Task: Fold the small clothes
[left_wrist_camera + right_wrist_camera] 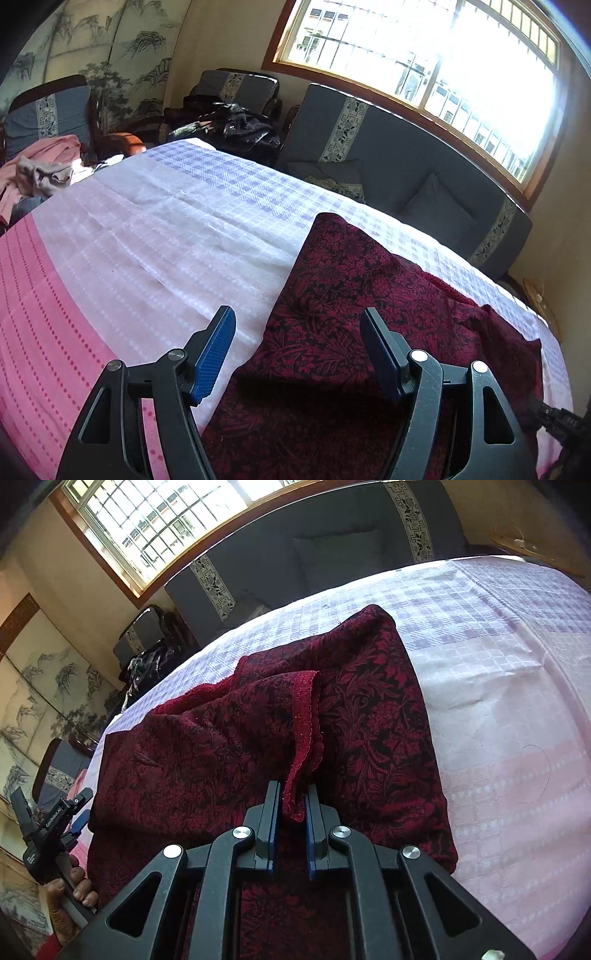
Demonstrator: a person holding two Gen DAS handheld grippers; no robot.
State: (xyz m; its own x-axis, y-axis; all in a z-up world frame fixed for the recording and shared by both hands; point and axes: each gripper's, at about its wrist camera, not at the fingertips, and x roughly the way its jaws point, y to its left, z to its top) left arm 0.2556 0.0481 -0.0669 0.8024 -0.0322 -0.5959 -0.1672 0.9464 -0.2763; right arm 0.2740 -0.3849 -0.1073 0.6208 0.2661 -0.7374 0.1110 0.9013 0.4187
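Note:
A dark red garment with a black floral pattern [351, 295] lies partly folded on the pink and white checked cloth [147, 240]. My left gripper [299, 317] is open and empty, just above the garment's near left edge. In the right wrist view the garment [369, 709] fills the middle. My right gripper [292, 790] is shut on a red knitted cuff [306, 731] of the sleeve, lifted over the body of the garment. The left gripper [51, 812] shows at the far left, held in a hand.
A grey sofa [406, 155] with cushions runs along the far edge under a bright window [443, 66]. A chair with dark clothes [236, 125] stands behind. Pink clothes [44, 166] are piled at the far left. Bare cloth [498, 701] lies right of the garment.

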